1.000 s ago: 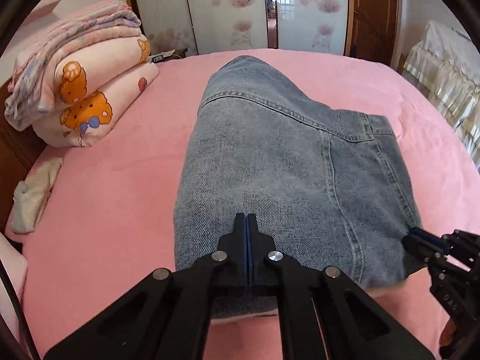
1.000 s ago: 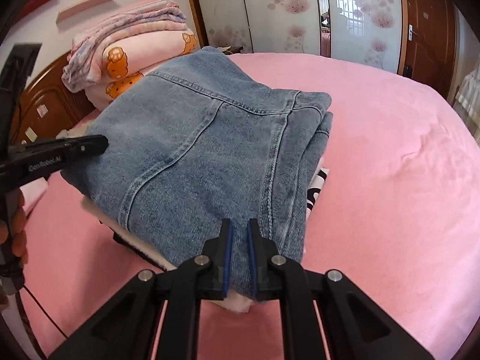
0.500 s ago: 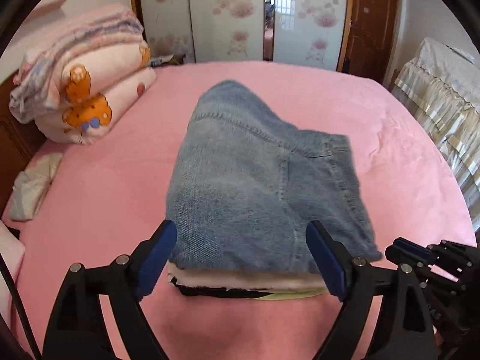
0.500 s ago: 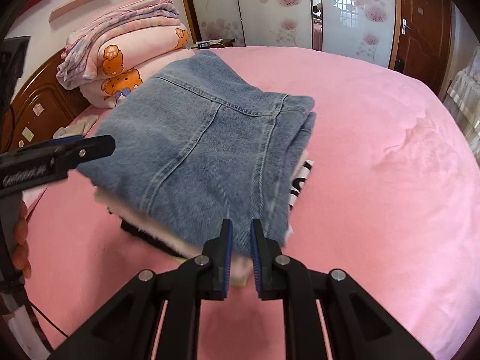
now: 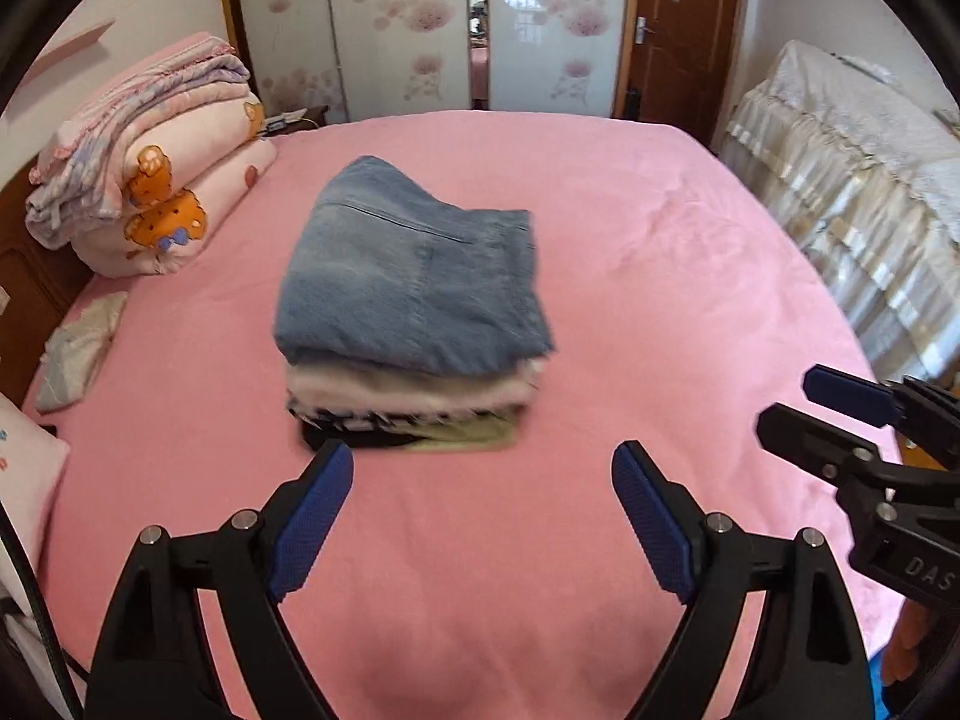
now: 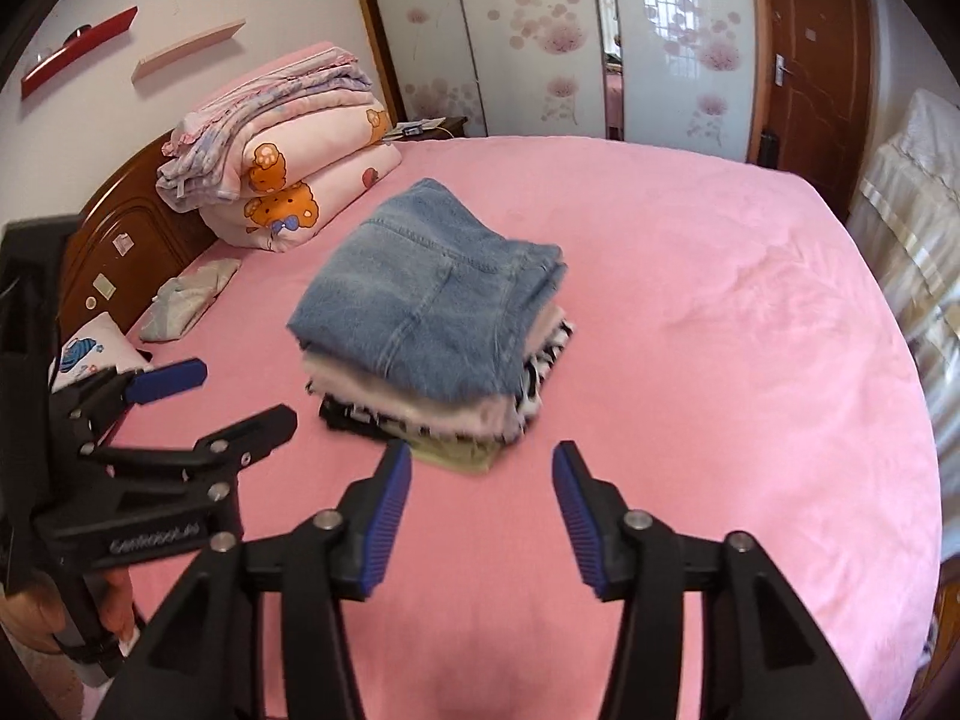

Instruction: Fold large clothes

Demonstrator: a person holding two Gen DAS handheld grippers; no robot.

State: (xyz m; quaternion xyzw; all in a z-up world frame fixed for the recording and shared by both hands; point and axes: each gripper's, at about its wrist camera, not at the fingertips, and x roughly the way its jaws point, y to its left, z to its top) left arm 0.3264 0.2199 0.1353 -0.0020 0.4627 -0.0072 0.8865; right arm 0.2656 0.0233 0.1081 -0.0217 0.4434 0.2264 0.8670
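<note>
Folded blue jeans (image 5: 414,288) lie on top of a stack of folded clothes (image 5: 414,408) in the middle of the pink bed (image 5: 660,312). The jeans (image 6: 432,306) and the stack (image 6: 444,414) also show in the right wrist view. My left gripper (image 5: 483,516) is open and empty, held back from the stack's near edge. My right gripper (image 6: 483,510) is open and empty, also short of the stack. The right gripper shows at the right edge of the left wrist view (image 5: 804,402), and the left gripper at the left of the right wrist view (image 6: 228,396).
A pile of folded pink quilts (image 5: 150,192) lies at the bed's far left by the wooden headboard (image 6: 120,240). A small grey cloth (image 5: 78,348) lies near the left edge. A lace-covered piece of furniture (image 5: 852,180) stands right of the bed.
Both grippers let go of the jeans, opened wide and drew back toward the near edge of the bed. The jeans now rest flat on the stack.
</note>
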